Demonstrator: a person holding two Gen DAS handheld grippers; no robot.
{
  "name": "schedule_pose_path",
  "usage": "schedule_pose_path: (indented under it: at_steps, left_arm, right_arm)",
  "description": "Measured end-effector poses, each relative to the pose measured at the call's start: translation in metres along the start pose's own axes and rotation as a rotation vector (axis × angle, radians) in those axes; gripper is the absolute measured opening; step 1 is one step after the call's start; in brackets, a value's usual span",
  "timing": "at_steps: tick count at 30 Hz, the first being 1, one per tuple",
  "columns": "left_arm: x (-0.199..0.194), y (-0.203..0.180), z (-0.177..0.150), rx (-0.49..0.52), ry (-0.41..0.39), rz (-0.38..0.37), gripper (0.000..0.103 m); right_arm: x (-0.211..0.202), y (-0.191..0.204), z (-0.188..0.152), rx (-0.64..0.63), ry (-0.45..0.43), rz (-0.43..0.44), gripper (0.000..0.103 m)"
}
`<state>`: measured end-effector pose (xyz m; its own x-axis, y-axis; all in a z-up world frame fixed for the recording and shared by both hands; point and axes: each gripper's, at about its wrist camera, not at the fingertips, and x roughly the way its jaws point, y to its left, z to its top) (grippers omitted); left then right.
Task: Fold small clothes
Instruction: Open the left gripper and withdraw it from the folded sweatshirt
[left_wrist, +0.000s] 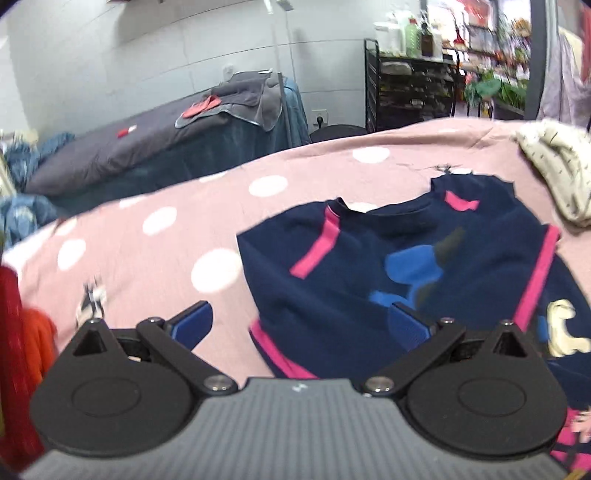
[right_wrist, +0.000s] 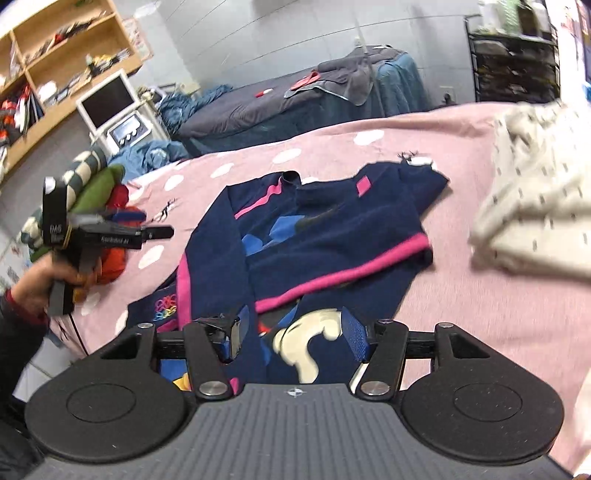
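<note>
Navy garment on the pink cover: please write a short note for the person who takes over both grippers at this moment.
Left gripper: open, holds nothing, above the navy garment's left edge.
Right gripper: open, holds nothing, over the garment's near part.
The garment lies on the pink dotted cover, partly folded, with one side and sleeve laid inward.
A cream garment lies to its right, a pile of clothes to its left.
Left: finish the folds.

Grey tiled wall (right_wrist: 258, 33) running behind a grey-covered bed (right_wrist: 258, 107); wooden shelving (right_wrist: 55, 48) standing left, black rack (left_wrist: 410, 88) standing right.
</note>
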<state>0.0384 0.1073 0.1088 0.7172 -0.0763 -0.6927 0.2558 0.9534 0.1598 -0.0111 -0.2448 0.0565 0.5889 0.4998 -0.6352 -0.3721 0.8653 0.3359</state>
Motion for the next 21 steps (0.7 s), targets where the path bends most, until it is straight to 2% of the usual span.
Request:
schedule_pose_path:
  at_steps: [5,8,13,16,18,21]
  left_arm:
    - [0.041,-0.002,0.025,0.13,0.005,0.066,0.103]
    - [0.068,-0.003,0.037,0.177,0.043,0.105,0.103]
    - [0.098,-0.012,0.051,0.257,0.081,0.075,0.103]
    - [0.112,-0.016,0.059,0.28,0.071,0.07,0.103]
    - [0.121,-0.016,0.064,0.304,0.06,0.025,0.103]
    - [0.14,-0.016,0.071,0.315,0.106,-0.038,0.103]
  right_arm:
    - [0.012,-0.016,0.027,-0.058,0.006,-0.064,0.093]
    - [0.022,-0.029,0.037,-0.045,0.011,-0.082,0.093]
    - [0.042,-0.044,0.053,-0.001,0.024,-0.071,0.093]
    - [0.056,-0.052,0.067,-0.009,0.032,-0.074,0.095]
    - [0.068,-0.059,0.077,-0.015,0.036,-0.078,0.096]
    - [0.086,-0.074,0.093,0.015,0.03,-0.09,0.102]
